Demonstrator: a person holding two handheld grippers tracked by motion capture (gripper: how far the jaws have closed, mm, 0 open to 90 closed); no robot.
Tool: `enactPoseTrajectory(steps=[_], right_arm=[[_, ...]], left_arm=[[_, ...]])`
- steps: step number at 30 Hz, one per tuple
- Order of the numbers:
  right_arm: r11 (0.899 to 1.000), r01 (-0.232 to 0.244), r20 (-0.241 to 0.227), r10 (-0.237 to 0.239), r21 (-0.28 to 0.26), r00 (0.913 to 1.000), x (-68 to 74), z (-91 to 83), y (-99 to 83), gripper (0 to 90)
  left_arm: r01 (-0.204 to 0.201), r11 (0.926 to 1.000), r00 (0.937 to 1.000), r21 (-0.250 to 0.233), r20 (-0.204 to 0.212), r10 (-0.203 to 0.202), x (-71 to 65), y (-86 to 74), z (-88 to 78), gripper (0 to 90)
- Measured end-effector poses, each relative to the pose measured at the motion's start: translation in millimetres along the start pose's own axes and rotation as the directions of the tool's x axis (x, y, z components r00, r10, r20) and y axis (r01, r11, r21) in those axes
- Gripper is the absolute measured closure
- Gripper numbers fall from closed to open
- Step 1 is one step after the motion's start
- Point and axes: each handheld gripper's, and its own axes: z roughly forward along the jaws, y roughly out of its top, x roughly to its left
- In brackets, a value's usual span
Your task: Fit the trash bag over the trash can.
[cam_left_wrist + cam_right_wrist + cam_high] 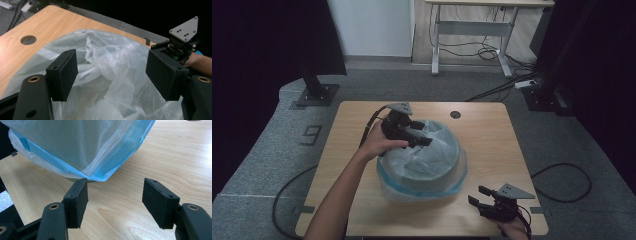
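The light wooden table [492,150] with rounded corners carries everything; a small round hole [455,114] sits near the middle of its far edge. Around the table's middle, slightly toward the near edge, stands a round grey bin [432,172] lined with a thin, translucent whitish plastic bag [424,160]. The bag is crumpled and glossy, its folds bunched over the bin's mouth and sagging into the hollow, so the dark inside shows through as a grey haze. Lower down the film drapes outside the rim and takes on a clear blue tint, forming a blue band around the bin's near side; in the right gripper view this blue hem [105,167] hangs to the tabletop and ends in a loose pointed fold.

The left claw [424,135] is above the far-left part of the bin's rim, its jaws spread wide over the bunched plastic; no pad presses the film, so it is released. In the left gripper view the bag [107,75] lies between and beyond the pads.

The right claw [478,196] rests near the table's near-right corner, jaws apart and grasping nothing, just short of the blue hem.
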Motion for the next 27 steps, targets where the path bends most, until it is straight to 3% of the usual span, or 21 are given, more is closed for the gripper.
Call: enactPoseTrajectory(steps=[3, 6, 13, 17, 27], right_arm=[[1.0, 0.005, -0.004, -0.005, -0.002, 1.0, 0.2, -0.5, -0.4, 38.4], [1.0, 0.01, -0.013, -0.01, -0.003, 0.9999, 1.0, -0.5, 0.0, 38.7], [1.0, 0.013, -0.019, -0.013, 0.007, 0.9997, 1.2, -0.8, 0.1, 38.6], [1.0, 0.015, -0.02, -0.015, 0.011, 0.9997, 1.4, -1.2, 0.2, 38.6], [1.0, 0.014, -0.014, -0.013, 0.021, 0.9998, -0.6, -2.0, -0.2, 38.6]], left_arm=[[0.004, 0.9998, 1.0, 0.021, 0.001, -0.004, 1.9, 4.3, 7.5, 26.6], [0.003, 0.9988, 0.9999, 0.05, 0.016, -0.004, 2.4, 8.4, 14.4, 39.7], [-0.006, 0.9917, 1.0, 0.129, 0.001, 0.006, -0.7, 18.0, 34.1, 40.7], [0.008, 0.9856, 0.9999, 0.169, -0.011, -0.007, 1.1, 20.2, 44.5, 41.5], [0.035, 0.9596, 0.9985, 0.279, -0.05, -0.022, 6.5, 19.4, 69.0, 42.1]])
